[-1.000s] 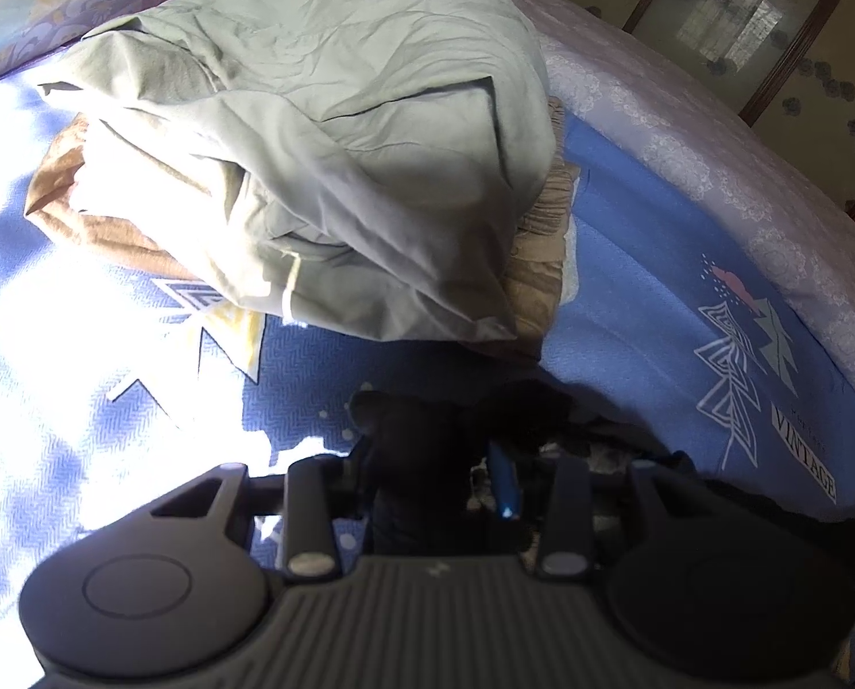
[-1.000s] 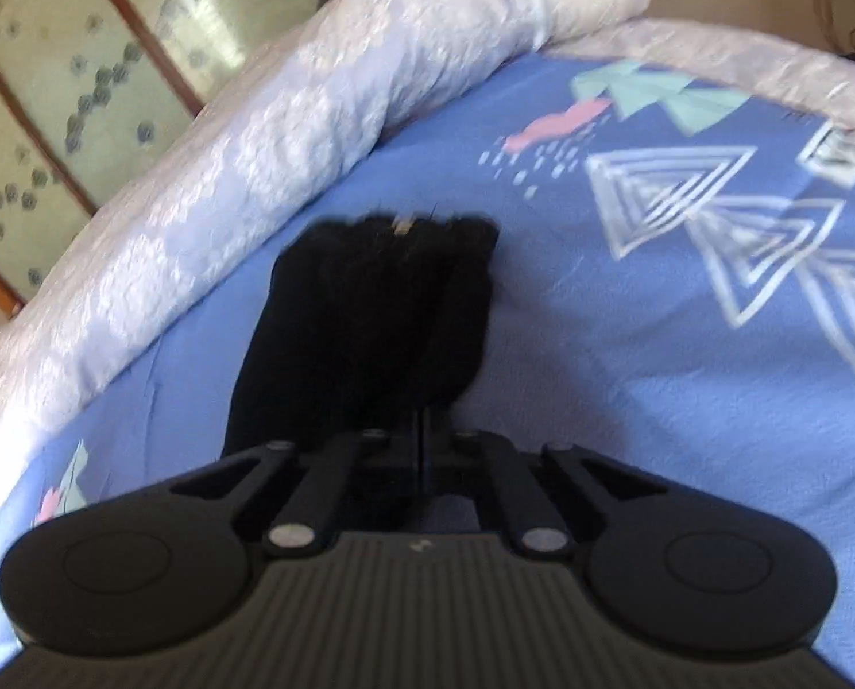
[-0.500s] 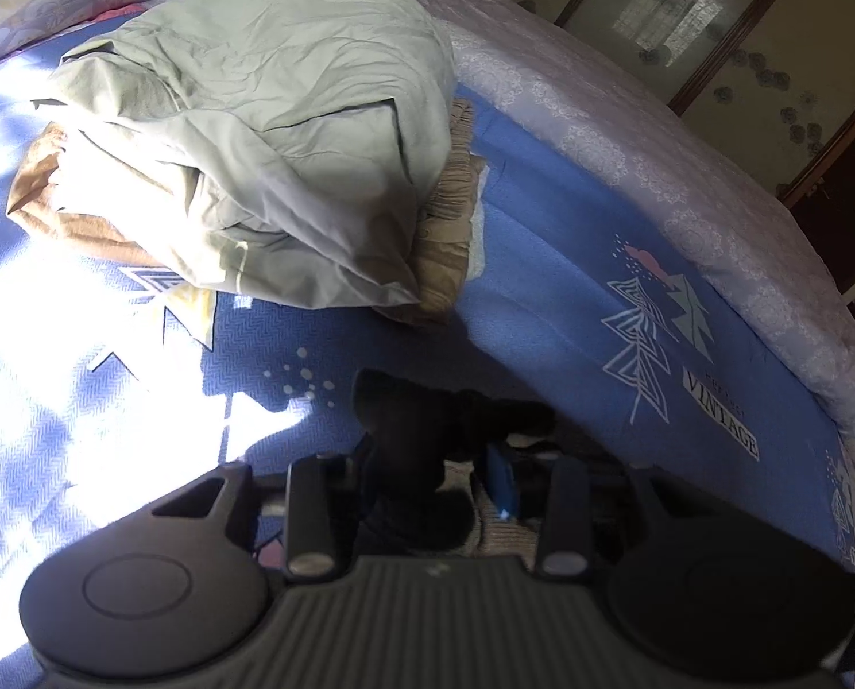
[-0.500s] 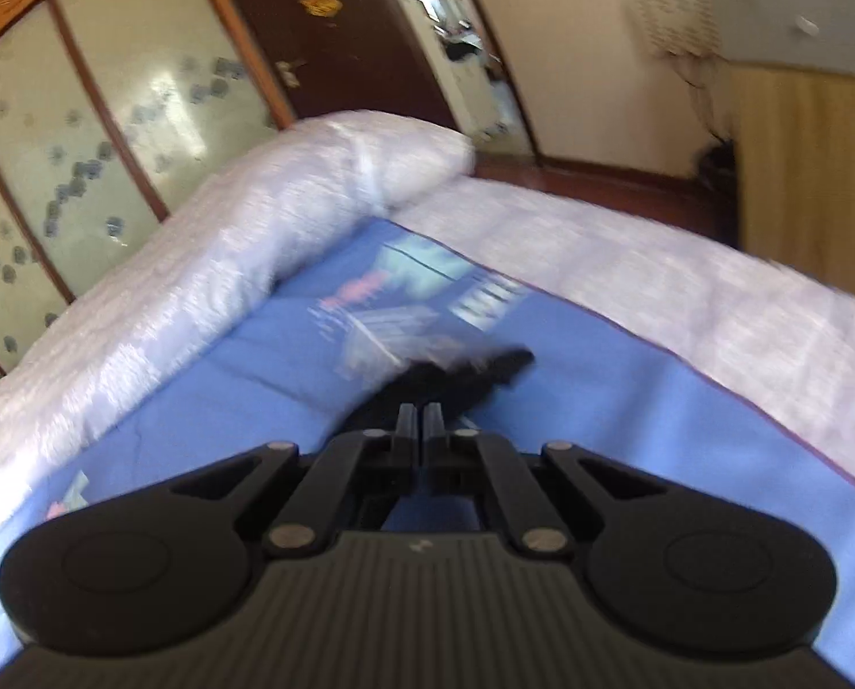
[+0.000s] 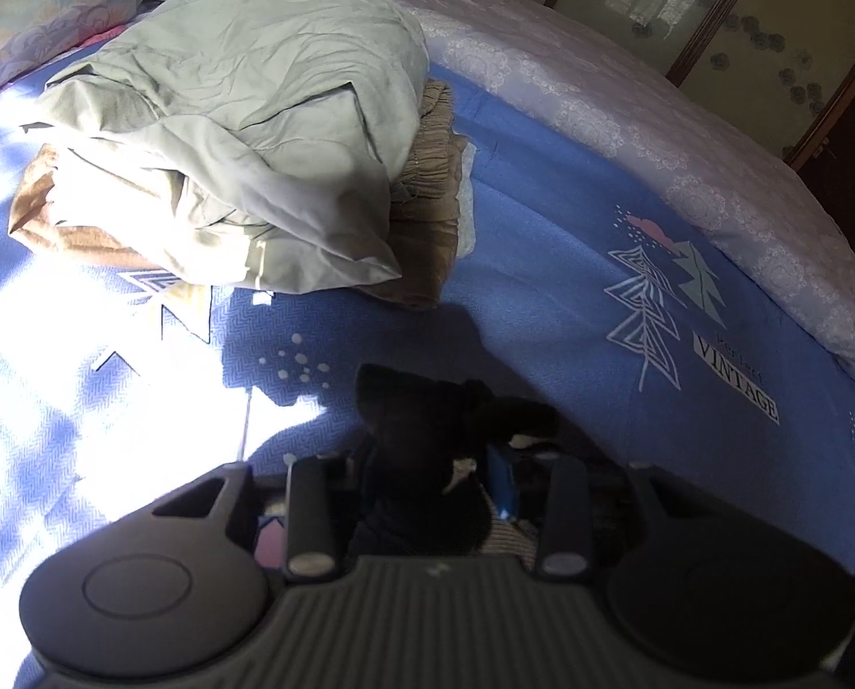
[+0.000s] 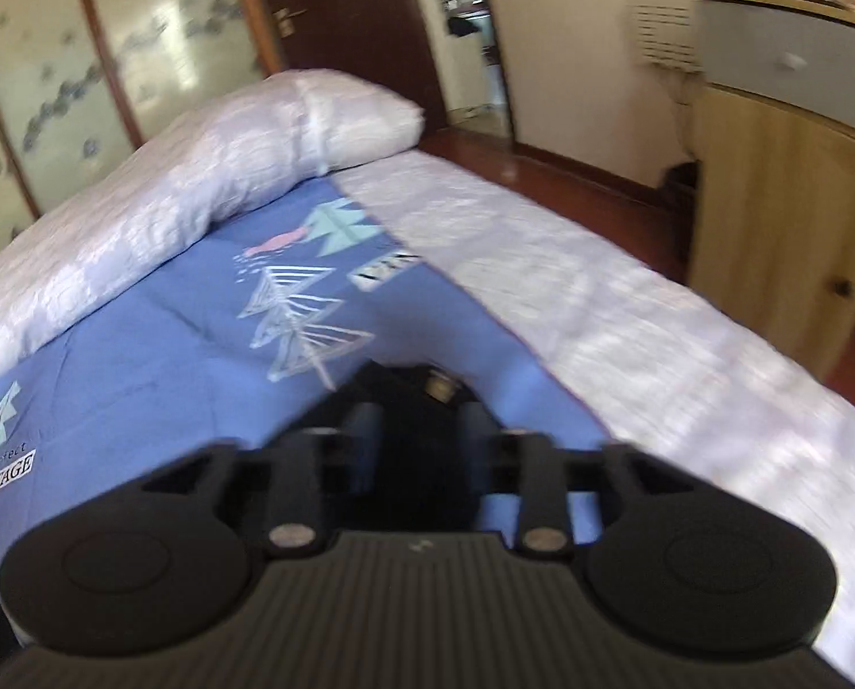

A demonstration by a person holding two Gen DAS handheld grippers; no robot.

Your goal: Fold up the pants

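Note:
The black pants (image 5: 416,419) are bunched up between the fingers of my left gripper (image 5: 430,482), which is shut on them just above the blue printed bedsheet (image 5: 542,264). A blue pad (image 5: 499,482) shows on the right finger. In the right wrist view my right gripper (image 6: 418,425) has its jaws opening. The fingers stand apart and the pads do not press on the fold of black pants (image 6: 404,384) lying between and under them. A small brass button (image 6: 438,387) shows on that cloth.
A pale green garment (image 5: 243,132) lies heaped on a tan one (image 5: 427,189) at the far left of the bed. A white quilt roll (image 6: 197,172) runs along the far edge, with wardrobe doors (image 5: 714,11) behind. A wooden cabinet (image 6: 783,218) stands right of the bed.
My right gripper swung away across the bed, its view lifting from the pants to the room, and its jaws went from shut to apart. My left gripper drew slightly back from the clothes pile, still gripping.

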